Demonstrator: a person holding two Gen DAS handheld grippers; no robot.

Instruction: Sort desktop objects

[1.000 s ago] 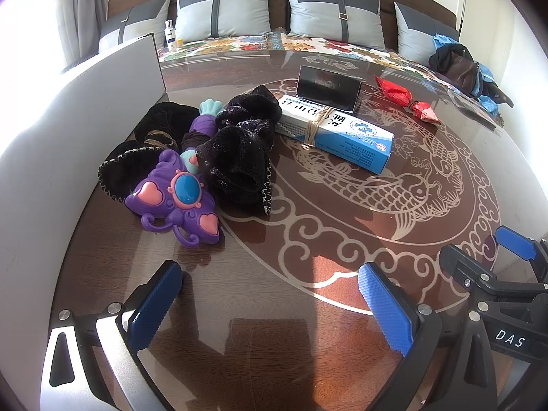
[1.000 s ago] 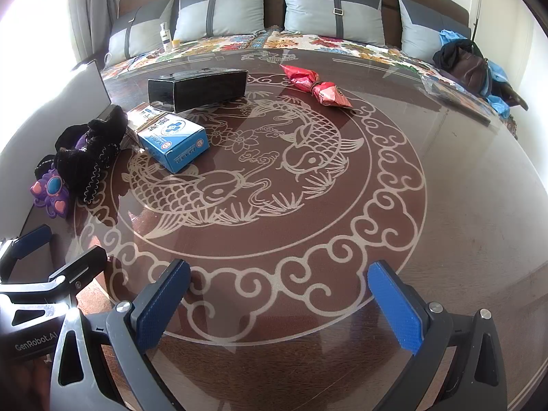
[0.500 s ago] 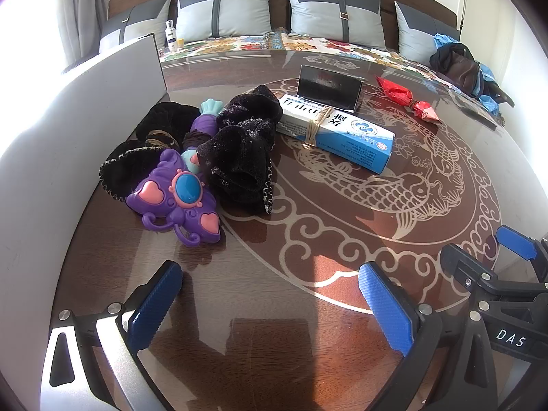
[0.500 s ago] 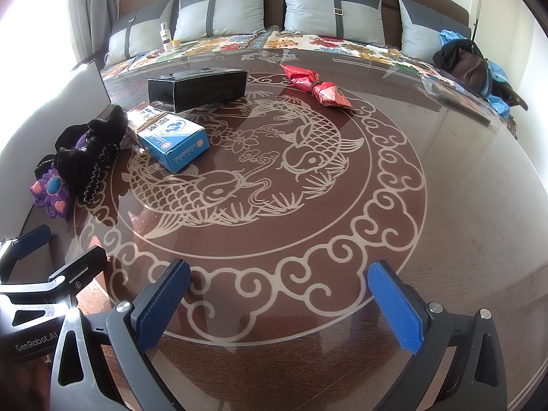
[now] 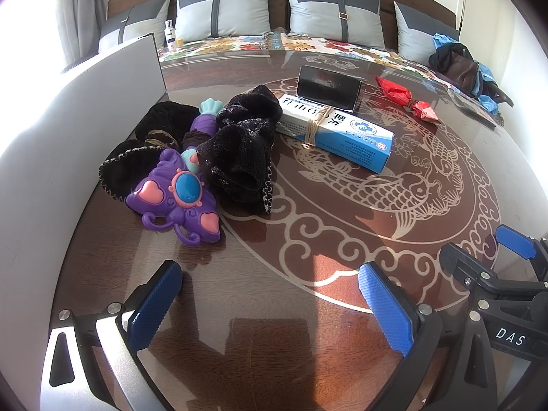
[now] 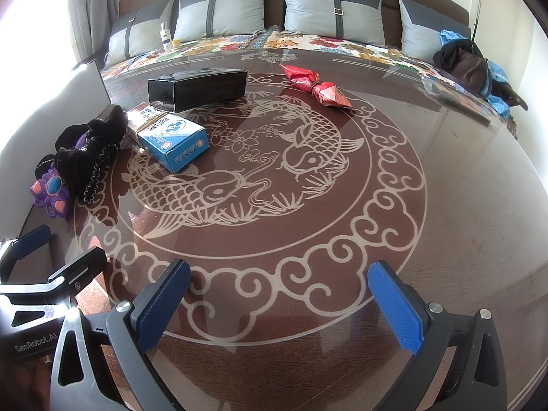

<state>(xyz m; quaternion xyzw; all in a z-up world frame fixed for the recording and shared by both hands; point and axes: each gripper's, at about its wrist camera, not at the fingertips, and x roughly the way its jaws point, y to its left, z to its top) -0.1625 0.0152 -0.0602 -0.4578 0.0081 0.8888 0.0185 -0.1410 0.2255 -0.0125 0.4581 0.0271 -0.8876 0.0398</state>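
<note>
Fingers of both the left gripper (image 5: pixel 270 304) and right gripper (image 6: pixel 279 303) stay wide and empty; nothing has shifted, purple toy (image 5: pixel 174 202) ahead, sorting unstarted.

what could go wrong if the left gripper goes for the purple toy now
The purple toy lies tangled with the black velvet cloth, so lifting it may drag the cloth along. The white board stands close beside it, so the open left gripper may bump that.

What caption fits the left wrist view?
Open left hand-held gripper above the table, facing purple toy.
</note>
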